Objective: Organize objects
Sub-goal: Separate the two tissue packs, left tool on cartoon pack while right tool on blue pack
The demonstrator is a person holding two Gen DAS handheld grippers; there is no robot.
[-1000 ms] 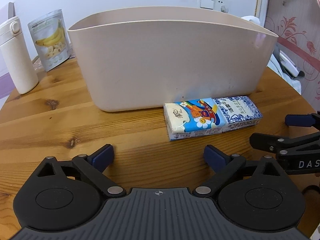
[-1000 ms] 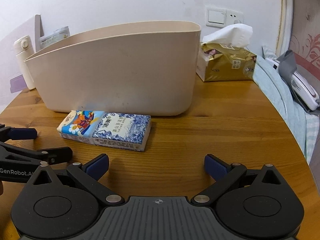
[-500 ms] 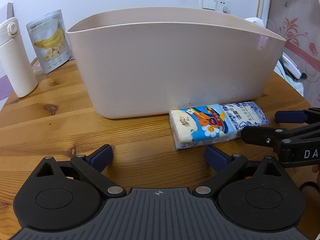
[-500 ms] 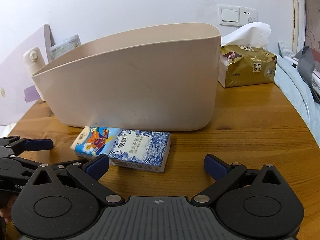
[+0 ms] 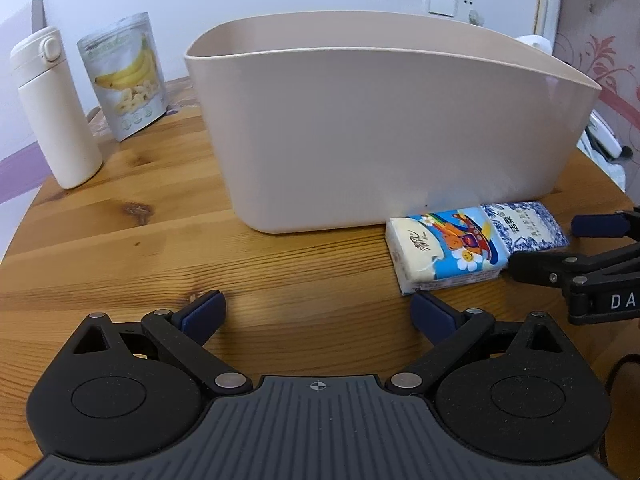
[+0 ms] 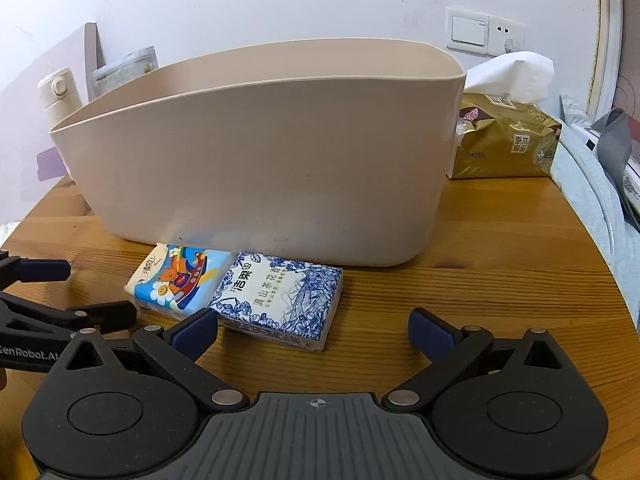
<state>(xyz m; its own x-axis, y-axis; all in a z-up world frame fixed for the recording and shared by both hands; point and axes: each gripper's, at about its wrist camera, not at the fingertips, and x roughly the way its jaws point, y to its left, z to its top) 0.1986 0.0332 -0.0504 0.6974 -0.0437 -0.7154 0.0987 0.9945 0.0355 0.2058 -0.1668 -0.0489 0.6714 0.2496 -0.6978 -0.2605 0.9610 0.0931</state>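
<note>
Two tissue packs lie side by side on the wooden table against the front of a beige plastic bin [image 5: 384, 136] [image 6: 260, 160]. One is a cartoon-printed pack [image 5: 444, 250] [image 6: 180, 280], the other a blue-and-white floral pack [image 5: 524, 224] [image 6: 280, 300]. My right gripper [image 6: 314, 326] is open, low over the table, its left fingertip beside the floral pack's near corner. My left gripper [image 5: 318, 310] is open over bare wood, its right fingertip just short of the cartoon pack. Each gripper's fingers show at the edge of the other's view.
A white flask [image 5: 54, 108] and a banana-chip pouch [image 5: 124, 80] stand at the table's back left. A gold tissue box [image 6: 504, 140] sits behind the bin on the right. Beyond the table's right edge lies bedding [image 6: 592, 216].
The right gripper has moved forward and left, closing on the floral pack. The left gripper has shifted left, so the packs now sit further right in its view.
</note>
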